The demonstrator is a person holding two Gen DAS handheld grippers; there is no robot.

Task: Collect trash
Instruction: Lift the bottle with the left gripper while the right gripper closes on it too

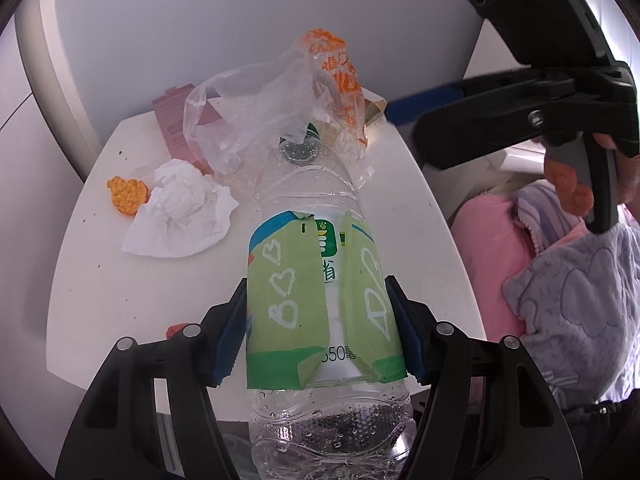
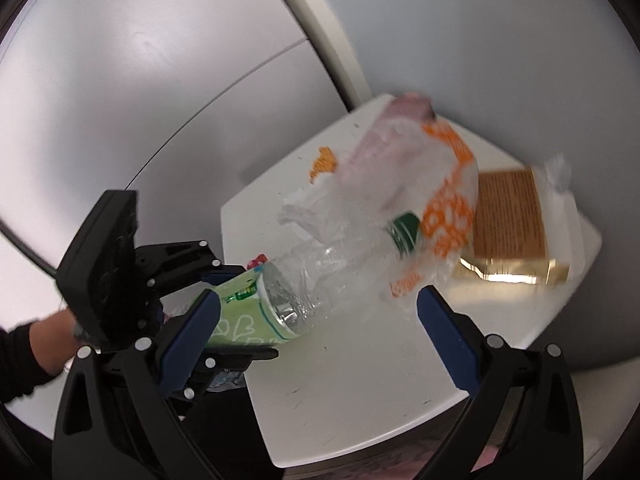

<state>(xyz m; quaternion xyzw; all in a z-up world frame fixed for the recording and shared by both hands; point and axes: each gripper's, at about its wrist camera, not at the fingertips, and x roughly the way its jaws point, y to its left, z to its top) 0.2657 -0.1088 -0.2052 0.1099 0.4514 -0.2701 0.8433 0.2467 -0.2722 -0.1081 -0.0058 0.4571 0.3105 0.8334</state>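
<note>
A clear plastic bottle [image 1: 320, 280] with a green label lies tilted over the white table [image 1: 120, 280], with my left gripper [image 1: 320, 300] shut on its label. Its green cap [image 2: 406, 228] pokes into the mouth of a clear plastic bag [image 1: 280, 112] with orange print, which stands crumpled on the table. In the right wrist view the bag [image 2: 400, 200] is blurred and lies just beyond my right gripper [image 2: 320, 304], whose jaws stand wide open with nothing pressed between them. The right gripper's blue fingers [image 1: 424, 94] reach toward the bag's right side.
A crumpled white tissue [image 1: 180, 212], an orange crocheted piece [image 1: 126, 194] and a pink box [image 1: 172, 120] lie left of the bag. A gold packet [image 2: 508, 232] lies behind it. Pink and purple fabric [image 1: 492, 240] sits off the table's right edge.
</note>
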